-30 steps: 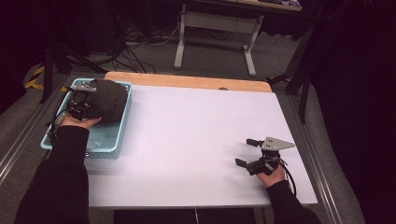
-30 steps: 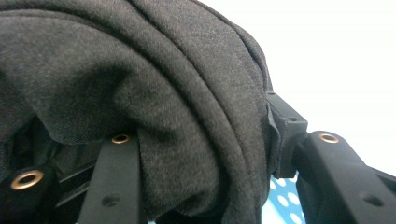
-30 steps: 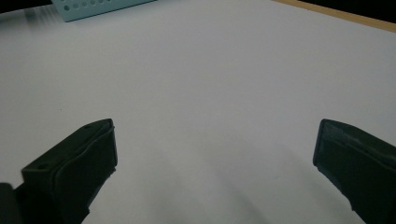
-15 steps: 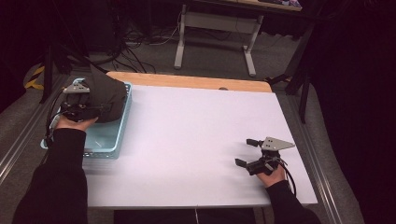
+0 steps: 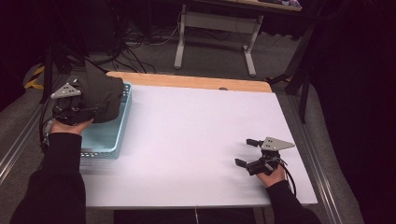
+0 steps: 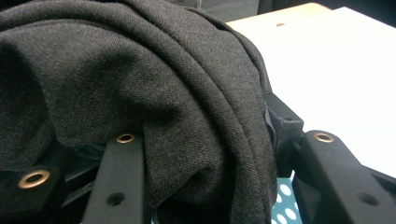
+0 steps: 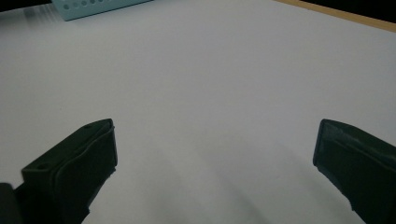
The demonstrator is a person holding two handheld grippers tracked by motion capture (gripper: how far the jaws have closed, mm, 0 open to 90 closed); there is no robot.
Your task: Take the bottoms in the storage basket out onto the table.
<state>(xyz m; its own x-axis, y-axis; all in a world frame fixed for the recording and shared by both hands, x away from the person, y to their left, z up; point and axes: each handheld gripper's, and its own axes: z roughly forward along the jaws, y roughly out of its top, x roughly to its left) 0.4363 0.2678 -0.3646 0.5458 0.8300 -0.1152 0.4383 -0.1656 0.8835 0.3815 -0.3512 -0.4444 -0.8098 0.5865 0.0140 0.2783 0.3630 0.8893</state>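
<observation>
The dark cloth point(image 5: 100, 95) hangs bunched over the near-left corner of the pale blue basket point(image 5: 105, 140) in the high view, gathered at the left gripper point(image 5: 70, 105), which holds it above the basket, presumably to carry it onto the white table point(image 5: 196, 135). One corner of it peaks upward toward the table's far edge; otherwise it is a rounded bundle with no clear long axis. The right gripper point(image 5: 247, 151) rests near the table's right edge, apparently waiting.

In the left gripper view, thick folds of cloth fill the gap between the jaws, which are clamped on it.

In the right gripper view, the jaws stand wide apart over bare table, gripping nothing.
</observation>
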